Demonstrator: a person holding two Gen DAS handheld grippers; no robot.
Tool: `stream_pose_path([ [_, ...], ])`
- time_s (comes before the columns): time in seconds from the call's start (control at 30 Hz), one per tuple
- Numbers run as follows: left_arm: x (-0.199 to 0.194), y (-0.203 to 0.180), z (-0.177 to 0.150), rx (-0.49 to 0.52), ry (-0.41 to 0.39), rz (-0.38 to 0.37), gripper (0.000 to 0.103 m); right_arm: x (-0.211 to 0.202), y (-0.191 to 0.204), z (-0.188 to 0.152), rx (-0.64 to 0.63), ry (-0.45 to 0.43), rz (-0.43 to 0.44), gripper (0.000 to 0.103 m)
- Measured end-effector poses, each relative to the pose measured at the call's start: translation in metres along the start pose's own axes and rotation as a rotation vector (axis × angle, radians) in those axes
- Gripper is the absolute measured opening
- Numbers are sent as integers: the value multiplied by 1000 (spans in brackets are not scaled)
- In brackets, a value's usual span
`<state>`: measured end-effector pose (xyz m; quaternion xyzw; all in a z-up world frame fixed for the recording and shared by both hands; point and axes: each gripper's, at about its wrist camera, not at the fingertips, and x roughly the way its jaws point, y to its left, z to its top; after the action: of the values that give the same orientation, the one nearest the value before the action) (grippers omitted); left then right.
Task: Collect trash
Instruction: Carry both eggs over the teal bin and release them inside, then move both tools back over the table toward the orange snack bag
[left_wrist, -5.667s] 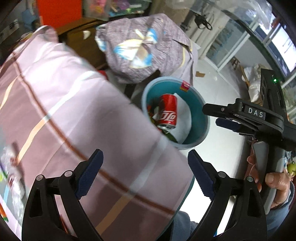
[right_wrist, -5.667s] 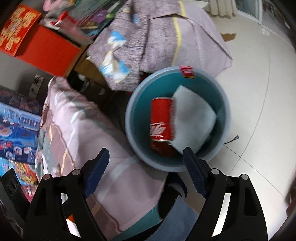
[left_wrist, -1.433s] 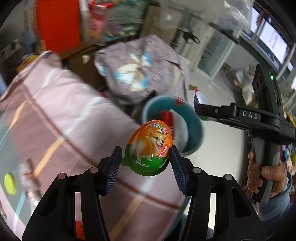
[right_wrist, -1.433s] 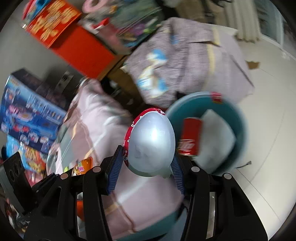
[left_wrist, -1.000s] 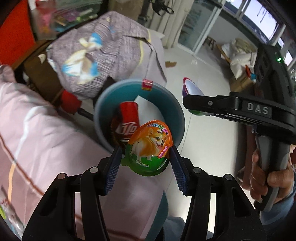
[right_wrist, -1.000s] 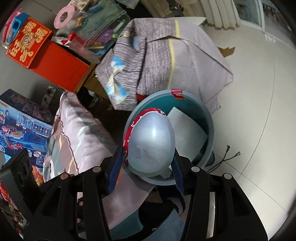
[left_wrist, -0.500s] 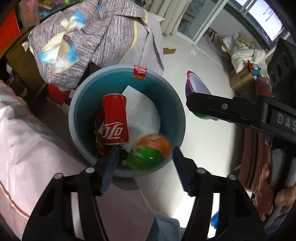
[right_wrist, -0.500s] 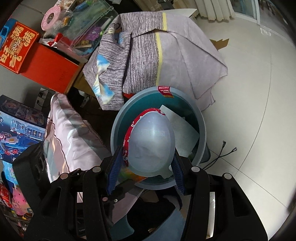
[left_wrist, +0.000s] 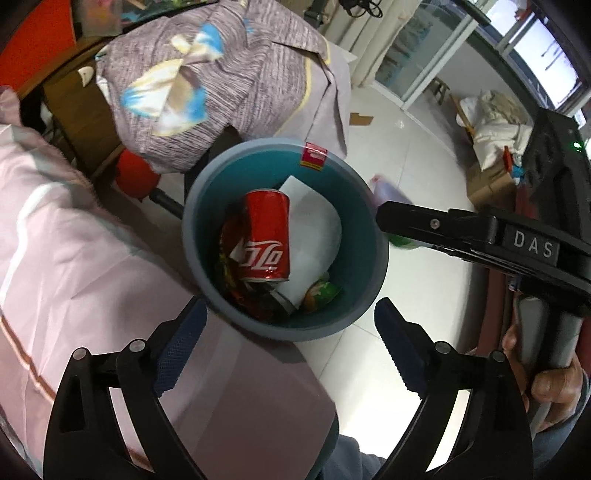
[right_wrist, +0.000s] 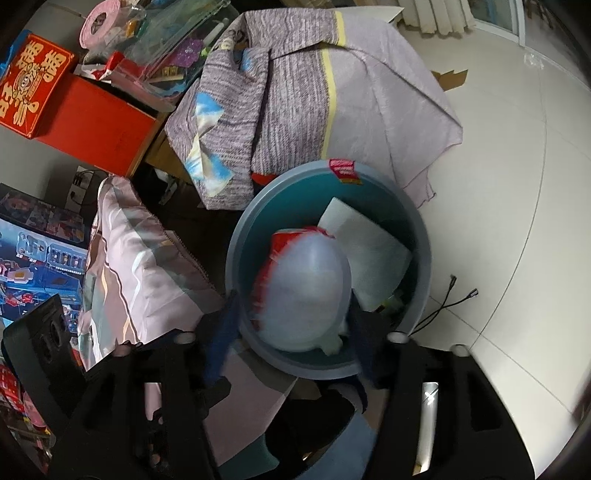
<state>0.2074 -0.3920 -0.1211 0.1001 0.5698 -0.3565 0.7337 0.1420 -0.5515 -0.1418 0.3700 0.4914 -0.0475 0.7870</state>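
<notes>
Seen only from left wrist: orange-green egg (left_wrist: 320, 293) lying inside bin (left_wrist: 364, 310) beside red can (left_wrist: 266, 236), left gripper (left_wrist: 288, 341) spread wide above rim. From right wrist: silvery egg (right_wrist: 308, 295) blurred above bin between right gripper (right_wrist: 291, 338) fingers, grip state unclear. Bare floor (right_wrist: 517, 192) right of bin.

left claw (left_wrist: 288, 339) has opened; orange-green egg (left_wrist: 320, 292) now in bin (left_wrist: 365, 236).

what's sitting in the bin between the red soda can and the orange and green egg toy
In the left wrist view, a white sheet of paper lies between the red can and the egg toy, inside the teal bin.
</notes>
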Motion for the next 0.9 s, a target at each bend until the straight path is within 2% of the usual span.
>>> stream_pose_path([
  [0.13, -11, 4, -7, -6, -16, -2, 92, 0, 5, -4, 10, 4, -10, 74],
  [0.53, -43, 21, -32, -38, -58, -10, 93, -7, 17, -23, 41, 13, -75, 80],
  [0.9, -87, 60, -71, -112, -125, 18, 93, 0, 74, -52, -41, 48, -61, 80],
])
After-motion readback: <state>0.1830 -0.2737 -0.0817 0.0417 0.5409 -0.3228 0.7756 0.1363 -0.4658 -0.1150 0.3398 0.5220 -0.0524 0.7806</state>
